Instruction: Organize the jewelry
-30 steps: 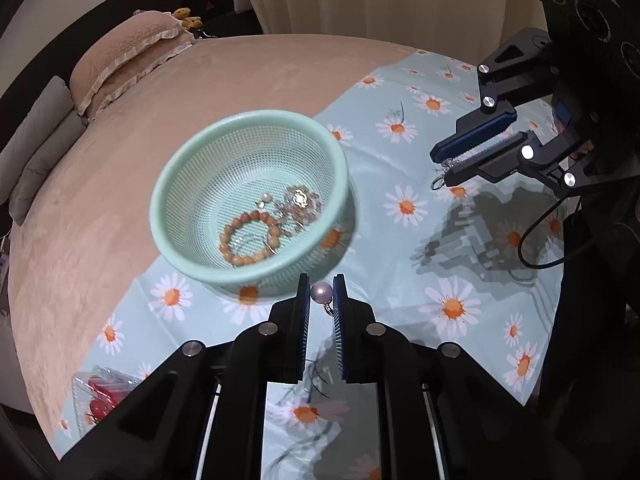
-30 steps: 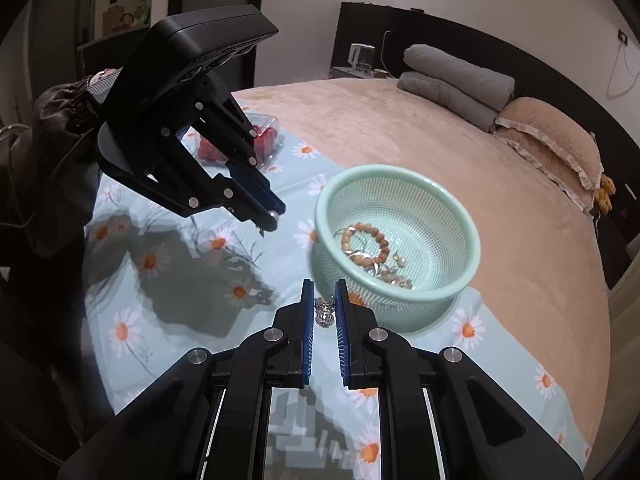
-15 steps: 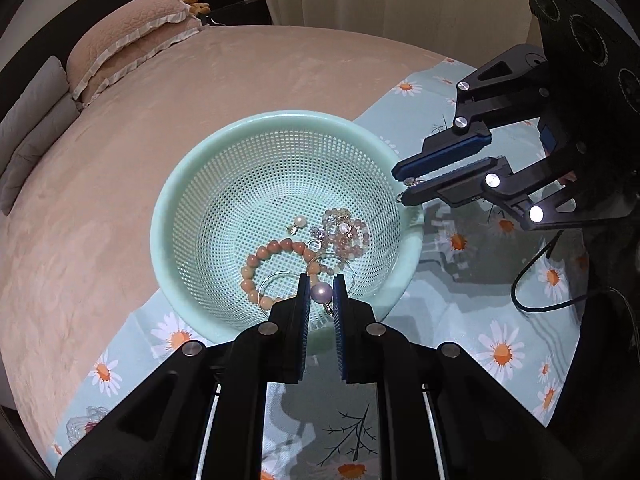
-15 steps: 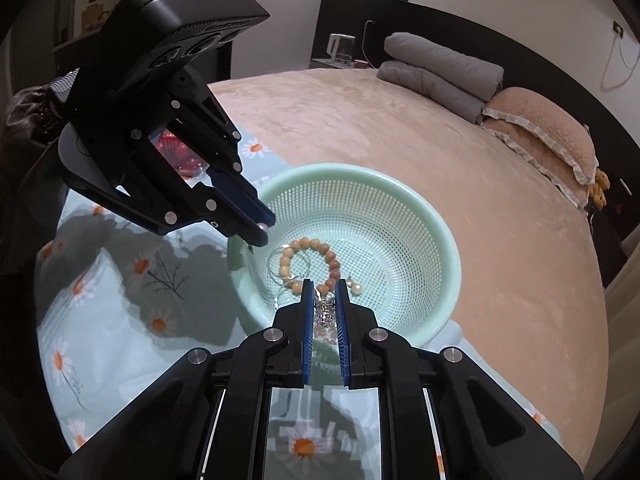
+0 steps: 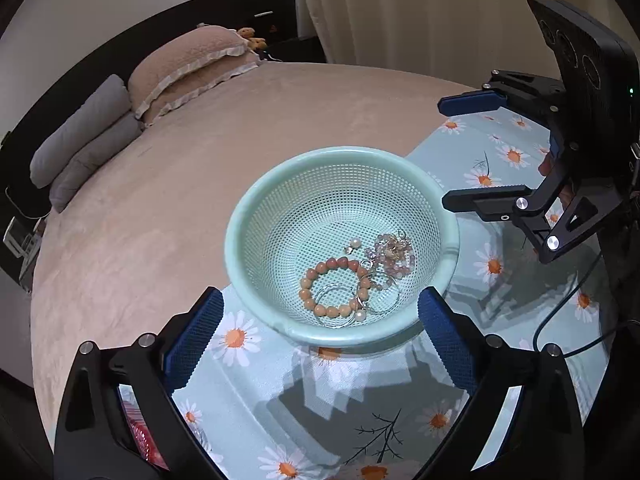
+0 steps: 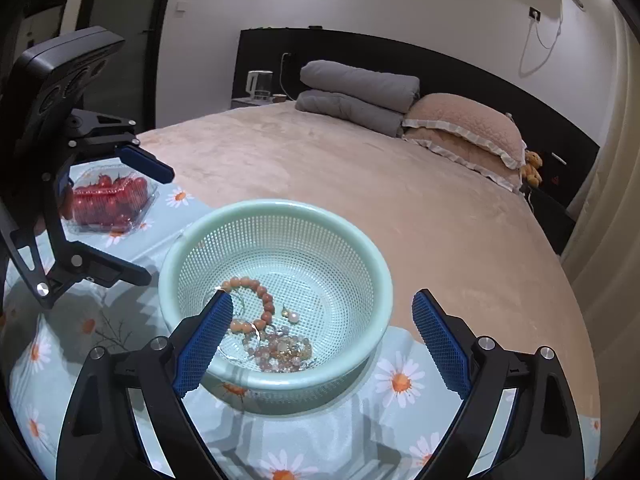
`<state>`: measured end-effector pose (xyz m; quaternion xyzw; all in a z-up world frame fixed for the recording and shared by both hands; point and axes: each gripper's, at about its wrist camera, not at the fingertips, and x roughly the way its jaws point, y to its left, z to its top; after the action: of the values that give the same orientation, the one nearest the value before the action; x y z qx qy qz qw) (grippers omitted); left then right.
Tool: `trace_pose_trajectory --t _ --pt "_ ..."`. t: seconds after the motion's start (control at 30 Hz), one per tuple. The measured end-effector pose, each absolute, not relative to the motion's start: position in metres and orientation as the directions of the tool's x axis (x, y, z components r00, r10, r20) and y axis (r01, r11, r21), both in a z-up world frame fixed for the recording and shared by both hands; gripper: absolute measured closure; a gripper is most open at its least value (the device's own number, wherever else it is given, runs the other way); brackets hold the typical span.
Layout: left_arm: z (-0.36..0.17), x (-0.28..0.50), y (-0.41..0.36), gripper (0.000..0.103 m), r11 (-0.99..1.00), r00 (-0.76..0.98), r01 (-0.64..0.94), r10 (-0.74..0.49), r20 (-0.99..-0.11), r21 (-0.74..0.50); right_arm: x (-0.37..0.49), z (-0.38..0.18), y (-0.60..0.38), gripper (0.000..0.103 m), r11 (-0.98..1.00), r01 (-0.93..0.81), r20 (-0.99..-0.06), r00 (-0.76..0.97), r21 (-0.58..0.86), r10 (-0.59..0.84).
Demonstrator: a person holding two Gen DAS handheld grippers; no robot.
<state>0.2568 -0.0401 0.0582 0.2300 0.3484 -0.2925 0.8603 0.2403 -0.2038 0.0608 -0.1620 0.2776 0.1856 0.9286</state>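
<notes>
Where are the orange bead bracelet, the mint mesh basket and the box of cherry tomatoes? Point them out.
orange bead bracelet point(image 5: 334, 266), left wrist view, on its upper beads.
mint mesh basket point(image 5: 280, 178), left wrist view, on its far rim.
box of cherry tomatoes point(image 6: 108, 198), right wrist view, on the clear lid.

Left gripper point(image 5: 320, 320) and right gripper point(image 6: 322, 332) — jaws opening, empty.

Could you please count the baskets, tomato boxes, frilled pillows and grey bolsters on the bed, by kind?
mint basket: 1
tomato box: 1
frilled pink pillows: 2
grey bolsters: 2
Total: 6
</notes>
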Motion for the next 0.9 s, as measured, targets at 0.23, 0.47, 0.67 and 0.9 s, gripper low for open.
trace_pose_trajectory --t 0.23,0.47,0.67,0.9 --pt "0.061 0.229 -0.021 0.006 0.840 0.697 0.490 -0.217 -0.683 0.233 0.208 0.059 -0.186 0.011 0.872 -0.439 -0.578 0.778 -0.215 0.248" --pt "0.029 0.186 -0.006 0.006 0.950 0.671 0.279 -0.087 -0.737 0.142 0.164 0.033 -0.185 0.009 0.898 -0.389 -0.626 0.757 -0.205 0.185" --pt "-0.002 0.142 0.006 0.006 0.989 0.652 0.138 -0.051 -0.756 0.051 0.127 0.007 -0.192 0.008 0.935 -0.322 -0.670 0.728 -0.148 0.145" --pt "-0.021 0.087 0.023 0.006 0.999 0.649 0.033 -0.016 -0.761 0.007 0.081 0.002 -0.200 0.008 0.984 -0.178 -0.675 0.723 0.022 0.146"
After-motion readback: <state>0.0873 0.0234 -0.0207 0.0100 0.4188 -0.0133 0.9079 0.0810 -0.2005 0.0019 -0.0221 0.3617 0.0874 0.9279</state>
